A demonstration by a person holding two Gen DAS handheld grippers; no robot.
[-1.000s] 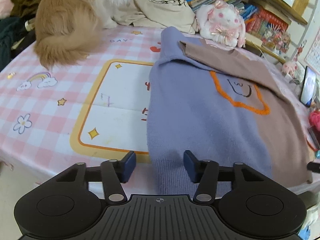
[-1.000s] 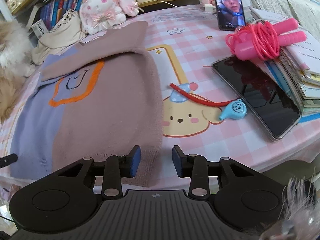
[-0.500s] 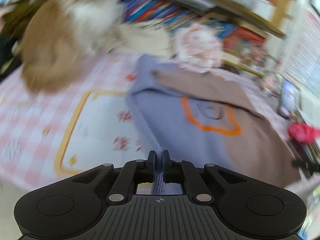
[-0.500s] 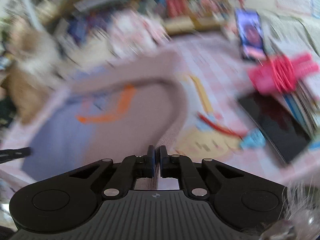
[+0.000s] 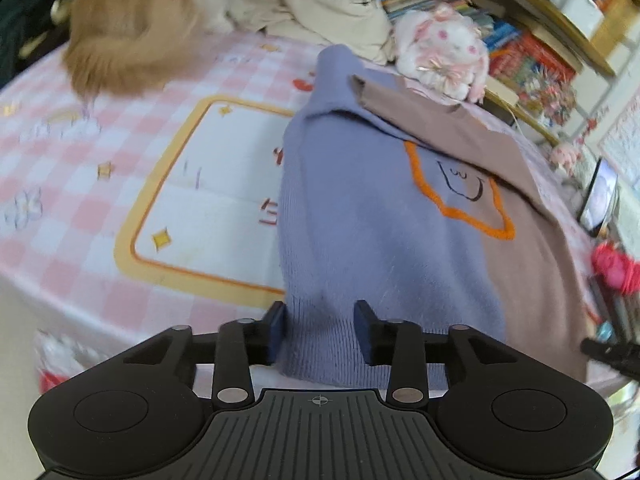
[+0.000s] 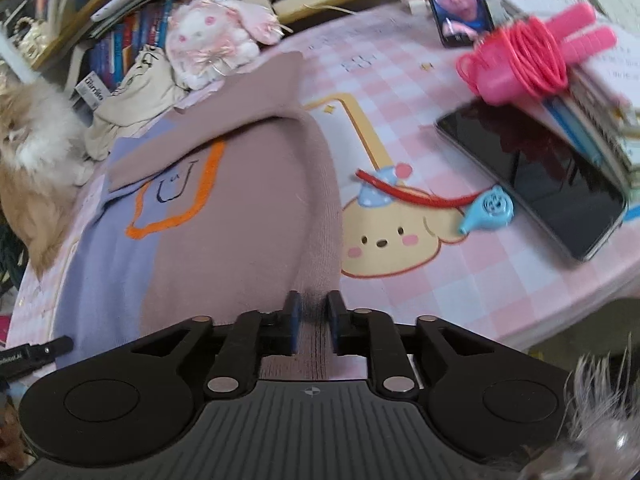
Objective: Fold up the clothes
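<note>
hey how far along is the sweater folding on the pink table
Partly done. Both sleeves of the sweater already lie folded across its chest. In hand: the left gripper and right gripper each straddle a corner of the near hem, their jaws opening, fabric between them. Left: the body has not yet been folded hem to collar; it lies full length on the tablecloth.

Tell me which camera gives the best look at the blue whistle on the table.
The right wrist view: the blue whistle lies in full sight on the pink checked tablecloth, beside the dark phone. The left wrist view doesn't clearly show it.
</note>
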